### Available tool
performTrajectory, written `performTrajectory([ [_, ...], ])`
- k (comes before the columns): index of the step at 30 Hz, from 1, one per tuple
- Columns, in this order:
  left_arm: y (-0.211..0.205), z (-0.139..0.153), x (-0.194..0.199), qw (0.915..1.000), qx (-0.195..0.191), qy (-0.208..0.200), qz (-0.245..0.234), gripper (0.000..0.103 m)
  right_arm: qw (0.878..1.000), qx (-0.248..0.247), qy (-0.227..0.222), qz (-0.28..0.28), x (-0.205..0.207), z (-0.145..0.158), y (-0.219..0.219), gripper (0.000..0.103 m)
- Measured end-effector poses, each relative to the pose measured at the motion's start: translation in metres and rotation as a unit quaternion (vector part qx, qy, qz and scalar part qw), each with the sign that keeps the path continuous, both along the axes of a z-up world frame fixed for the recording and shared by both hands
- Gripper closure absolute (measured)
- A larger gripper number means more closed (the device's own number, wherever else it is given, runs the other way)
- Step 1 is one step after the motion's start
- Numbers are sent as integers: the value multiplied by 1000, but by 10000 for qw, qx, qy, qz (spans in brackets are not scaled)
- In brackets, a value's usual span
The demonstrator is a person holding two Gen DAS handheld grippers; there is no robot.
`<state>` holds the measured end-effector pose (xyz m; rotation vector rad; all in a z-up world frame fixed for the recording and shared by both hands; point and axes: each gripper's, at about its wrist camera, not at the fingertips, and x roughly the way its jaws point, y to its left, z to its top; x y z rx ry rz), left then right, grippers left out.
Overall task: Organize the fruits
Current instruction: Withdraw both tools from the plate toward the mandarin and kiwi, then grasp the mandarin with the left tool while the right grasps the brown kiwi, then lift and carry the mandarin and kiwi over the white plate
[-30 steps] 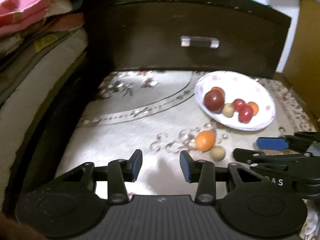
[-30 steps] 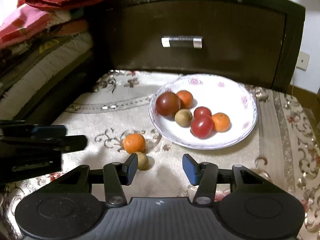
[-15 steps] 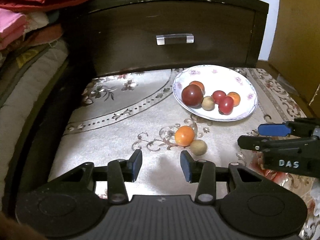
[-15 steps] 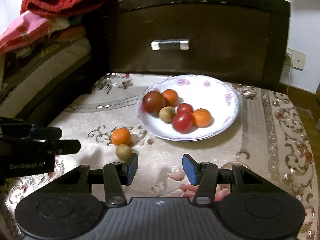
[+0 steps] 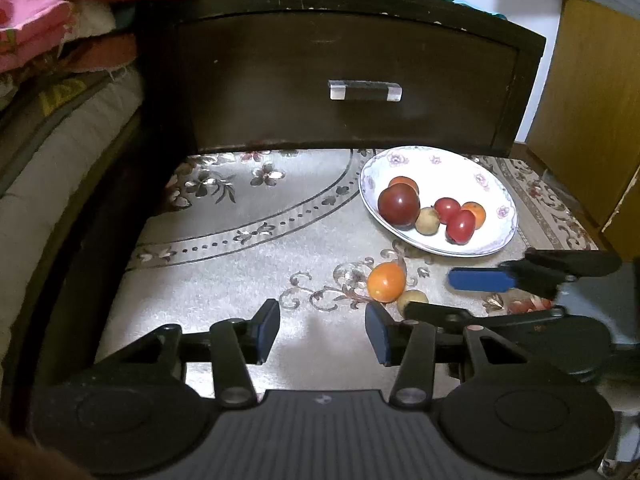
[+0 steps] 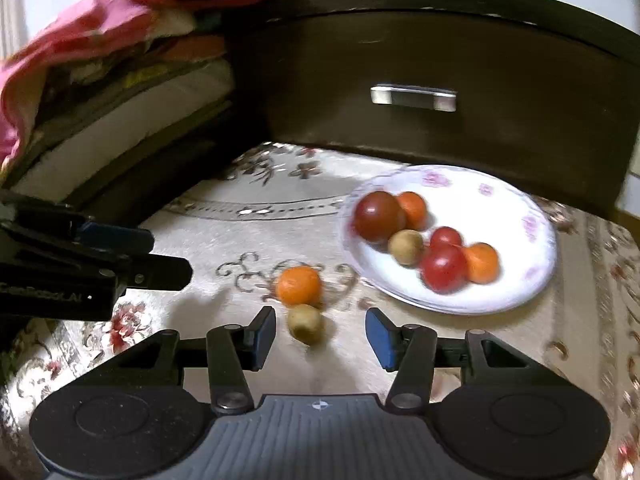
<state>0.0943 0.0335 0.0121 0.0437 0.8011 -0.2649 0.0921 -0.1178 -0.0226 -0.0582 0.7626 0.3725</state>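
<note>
A white flowered plate (image 5: 496, 184) (image 6: 520, 200) holds several fruits: a dark red one (image 5: 399, 204) (image 6: 378, 216), red ones, oranges and a small tan one. An orange (image 5: 386, 282) (image 6: 299, 285) and a small tan fruit (image 5: 412, 299) (image 6: 306, 323) lie on the cloth in front of the plate. My right gripper (image 6: 320, 338) is open, with the tan fruit just ahead between its fingers; it also shows in the left wrist view (image 5: 460, 296). My left gripper (image 5: 322, 330) is open and empty, left of the loose fruits.
A dark wooden drawer front with a metal handle (image 5: 365, 90) (image 6: 413, 98) stands behind the patterned cloth (image 5: 240, 272). Stacked bedding and a mattress (image 5: 60, 128) lie on the left. A yellow cabinet (image 5: 588, 120) stands on the right.
My right gripper has moved left and forward, so the tan fruit now sits between its open fingers. My left gripper shifted a little; the fruits have not moved.
</note>
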Motion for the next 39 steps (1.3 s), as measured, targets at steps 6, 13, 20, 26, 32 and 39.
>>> performTrajectory([
  [6,-7,-7,3,9999,48,79,-77,50,9998,-112,162,50,15,-14,6,70],
  [13,-22,-14,13,9996,95,152,-216,50,9996,-120,261,60,15,-15,2,83],
  [20,-52,-27,33,9982,132,240,-537,50,9980,-168,459,-397,12,-6,-28,83],
  [26,-68,-40,46,9974,124,230,-666,51,9953,-124,714,-646,14,-2,-49,83],
  [32,-77,-52,53,9968,210,281,-721,58,9936,-204,934,-603,19,-2,-50,82],
  [39,-76,-49,47,9964,180,375,-736,66,9930,-452,990,-451,15,1,-48,82],
])
